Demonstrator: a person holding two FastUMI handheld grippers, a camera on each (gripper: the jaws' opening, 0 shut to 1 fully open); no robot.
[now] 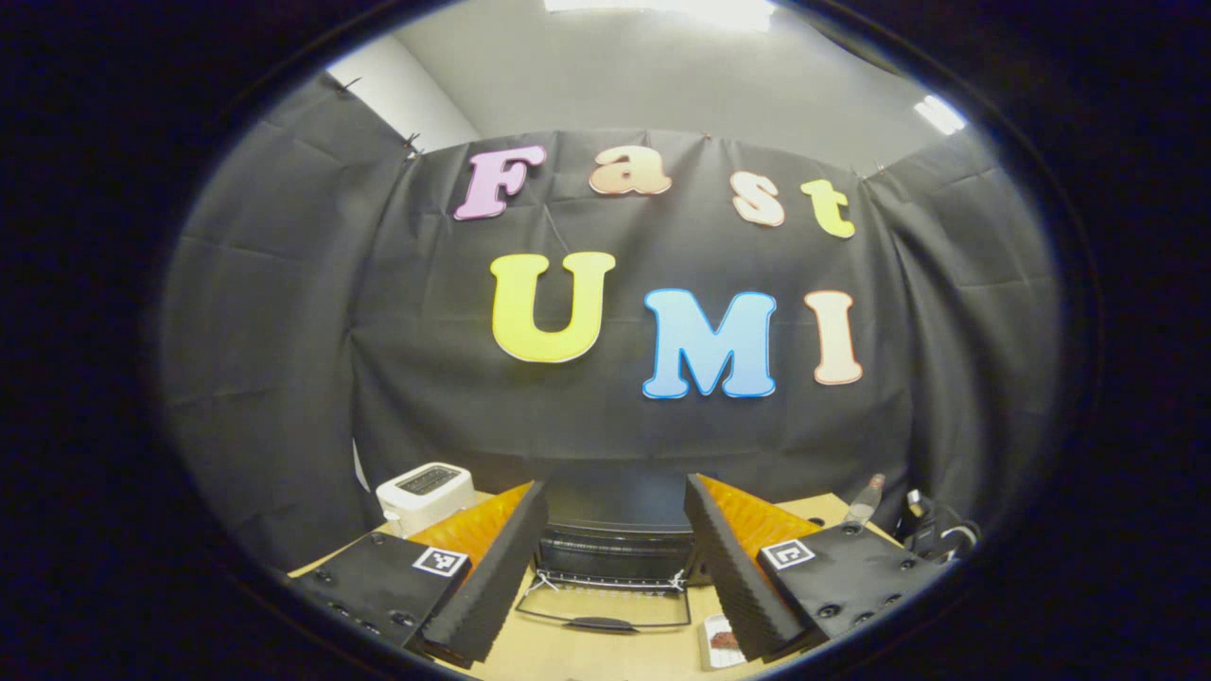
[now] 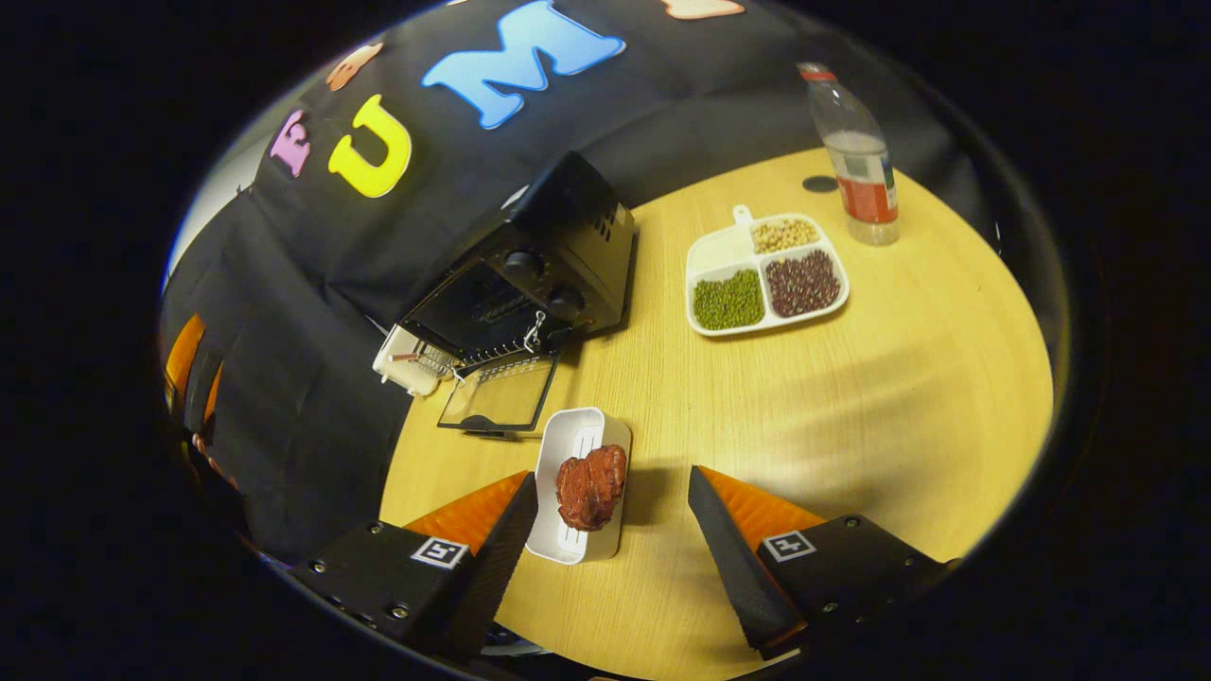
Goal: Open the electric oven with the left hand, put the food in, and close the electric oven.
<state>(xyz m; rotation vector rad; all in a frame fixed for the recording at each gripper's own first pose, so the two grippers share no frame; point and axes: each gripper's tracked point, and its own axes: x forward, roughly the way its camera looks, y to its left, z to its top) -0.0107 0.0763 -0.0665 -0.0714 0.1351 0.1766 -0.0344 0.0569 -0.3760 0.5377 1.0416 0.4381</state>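
Oven (image 2: 530, 274) door (image 2: 500, 395) is already down flat on the desk (image 2: 851, 397), so I read the open step as done and the loading step as in hand. Food (image 2: 590, 486) is a reddish-brown lump of meat on a small white tray (image 2: 568, 445), sitting just in front of the dropped door, toward the near edge of the desk. My right gripper (image 2: 610, 549) hangs over it, jaws wide apart, holding nothing; the tray's near end lies between the fingers. My left gripper (image 1: 615, 558) is also wide open and empty, pointed straight at the oven mouth with the door handle (image 1: 603, 623) low between its fingers. Next move, as I judge it: bring the right gripper down, close on the meat or the tray, then carry it over the door onto the rack without clipping the door. Desk is pale wood; a divided dish of beans (image 2: 766, 279) and a bottle (image 2: 856, 161) sit toward the far right edge, a white toaster (image 1: 426, 494) at the far left beside the oven. Black cloth walls all round, ceiling lights overhead.
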